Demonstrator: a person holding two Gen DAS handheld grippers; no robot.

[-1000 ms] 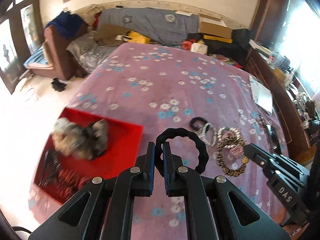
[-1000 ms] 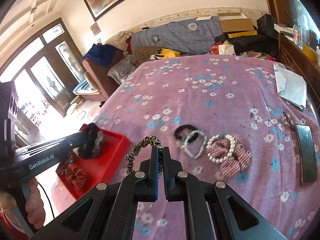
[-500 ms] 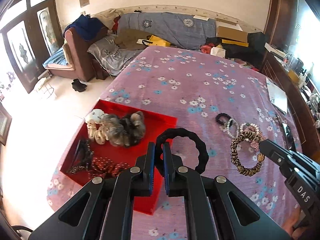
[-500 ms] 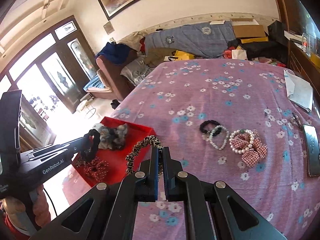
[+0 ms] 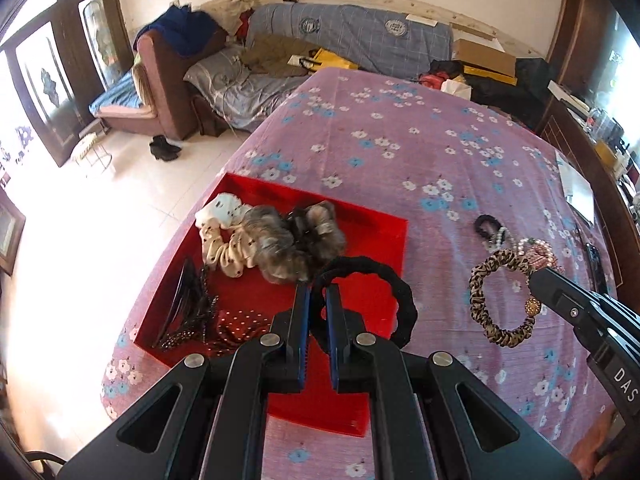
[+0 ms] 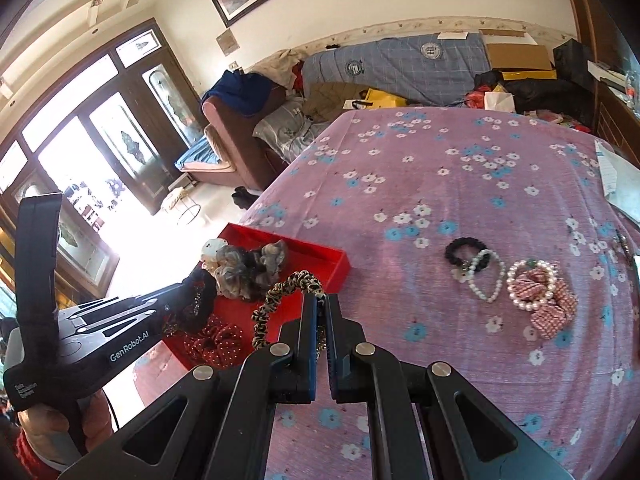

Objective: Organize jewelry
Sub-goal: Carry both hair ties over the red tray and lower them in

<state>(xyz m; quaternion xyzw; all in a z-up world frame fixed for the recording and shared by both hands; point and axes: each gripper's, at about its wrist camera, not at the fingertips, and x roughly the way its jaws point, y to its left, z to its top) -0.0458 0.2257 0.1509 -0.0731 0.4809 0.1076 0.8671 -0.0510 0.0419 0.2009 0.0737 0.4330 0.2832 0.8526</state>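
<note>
Biggest thing first: the bed point(image 5: 400, 152) with its pink flowered cover fills both views, and compared with 1 second ago I've swung both grippers over toward the red tray point(image 5: 384, 240) at the cover's left edge. Back then the tray sat off to the side and blurry in the left wrist view; now it's right under my left gripper point(image 5: 318, 304). To me that means I'm basically at the drop point and the carry part is done.

The tray already holds a pile: a cream spotted scrunchie point(image 5: 224, 236), a grey-brown furry one point(image 5: 288, 244), a dark claw clip point(image 5: 188, 300) and a red dotted scrunchie point(image 6: 214, 340) near the front corner.

My left gripper is pinched on the black hair tie point(image 5: 384, 292), a chunky twisted loop that stands up beside the fingers and hangs over the tray's floor. Looks soft and springy, so I'd guess it just flops down when released.

My right gripper point(image 6: 320, 308) is squeezed onto the leopard-print hair tie point(image 6: 280, 300), which has a small gold bead on it point(image 5: 534, 307). It hovers near the tray's right rim, and I can't tell whether it's over the tray or the cover.

Still out on the cover, well apart from the tray: a small black tie point(image 6: 464, 248), a pearl bracelet point(image 6: 486, 276) touching it, and a pink checked scrunchie point(image 6: 548, 304) with another pearl bracelet point(image 6: 532, 284) lying on top. So at least 4 pieces left after these 2.
</note>
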